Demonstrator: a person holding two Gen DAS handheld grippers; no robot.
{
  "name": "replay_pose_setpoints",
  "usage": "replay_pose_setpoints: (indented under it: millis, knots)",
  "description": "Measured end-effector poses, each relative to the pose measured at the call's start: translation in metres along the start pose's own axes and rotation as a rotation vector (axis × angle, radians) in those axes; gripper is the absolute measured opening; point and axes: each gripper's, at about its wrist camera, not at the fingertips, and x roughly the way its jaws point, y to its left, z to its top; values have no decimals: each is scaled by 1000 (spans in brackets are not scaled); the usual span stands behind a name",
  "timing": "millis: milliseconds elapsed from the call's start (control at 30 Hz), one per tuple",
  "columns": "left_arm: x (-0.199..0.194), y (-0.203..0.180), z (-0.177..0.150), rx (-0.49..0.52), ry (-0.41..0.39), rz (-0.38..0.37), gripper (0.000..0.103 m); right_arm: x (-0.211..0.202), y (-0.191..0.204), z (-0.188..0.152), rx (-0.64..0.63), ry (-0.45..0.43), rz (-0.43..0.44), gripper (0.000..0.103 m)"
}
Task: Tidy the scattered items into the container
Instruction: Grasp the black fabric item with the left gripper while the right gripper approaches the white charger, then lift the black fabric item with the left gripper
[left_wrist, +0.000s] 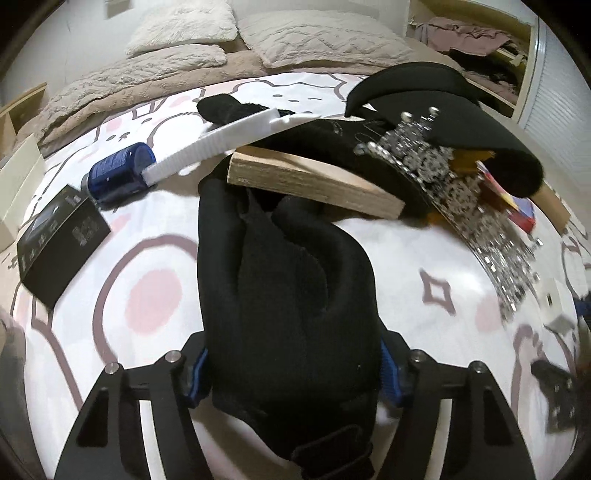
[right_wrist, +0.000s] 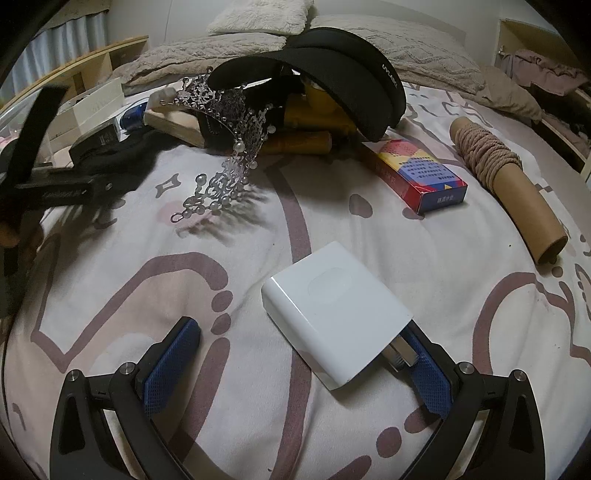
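Note:
My left gripper (left_wrist: 295, 373) is shut on a black fabric wrap (left_wrist: 288, 280), which bulges up between both blue pads and hides the bedsheet ahead. Past it the thick plywood edge of a wooden tray (left_wrist: 306, 181) shows under a pile: a black visor (left_wrist: 443, 103), a silver tiara (left_wrist: 443, 177) and a white comb (left_wrist: 221, 140). My right gripper (right_wrist: 299, 369) stands open over a white charger block (right_wrist: 336, 310), whose lower right corner lies against the right pad (right_wrist: 428, 373); the left pad is apart from it. The tiara (right_wrist: 229, 140) and visor (right_wrist: 332, 74) lie further back.
A blue can (left_wrist: 118, 170) and a black box (left_wrist: 59, 236) lie left of the tray. A colourful carton (right_wrist: 417, 173) and a twine-wrapped cardboard tube (right_wrist: 509, 184) lie at the right. Pillows and a quilt (left_wrist: 147, 77) are behind. Everything rests on a soft patterned bedsheet (right_wrist: 147, 258).

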Motion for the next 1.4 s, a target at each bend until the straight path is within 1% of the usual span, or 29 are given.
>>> replay_pose_setpoints:
  millis: [133,400,600,767,867,933,1000,1100,1167,1267,1367,1400]
  knots:
    - [-19,3,-20,-19,5,-38,68,0,0,0,1,-1,1,103]
    - [-61,0,-69,-7,16,-80,68,0,1,0,1,-1,1,103]
    - [-87,-8,-104,-13,14,-91,68,-1,1,0,11,-7,14,103]
    - [-113,-16,-141,3,-1,-75,68,-1,0,-1,14,-12,18,103]
    - [-126,-17,-155,-8,6,-80,68,-2,0,0,14,-11,19,103]
    - [-135,-18,-164,-18,12,-85,71,-2,0,-1,16,-13,21,103]
    - [-140,-19,-169,-26,14,-83,91,-2,1,-1,15,-12,20,103]
    - [-145,-19,-173,-46,21,-64,95,-2,1,-1,12,-12,16,103]
    - [-151,-14,-168,-88,23,-75,97,-1,0,-1,10,-12,14,103]
    - [-158,-7,-157,-125,-10,-88,98,-1,0,-1,10,-12,13,103]
    - [-164,-5,-140,-114,-52,-69,99,-1,0,-1,10,-13,14,103]
    - [-164,-5,-133,-108,-60,-60,101,-1,0,-1,10,-13,14,103]
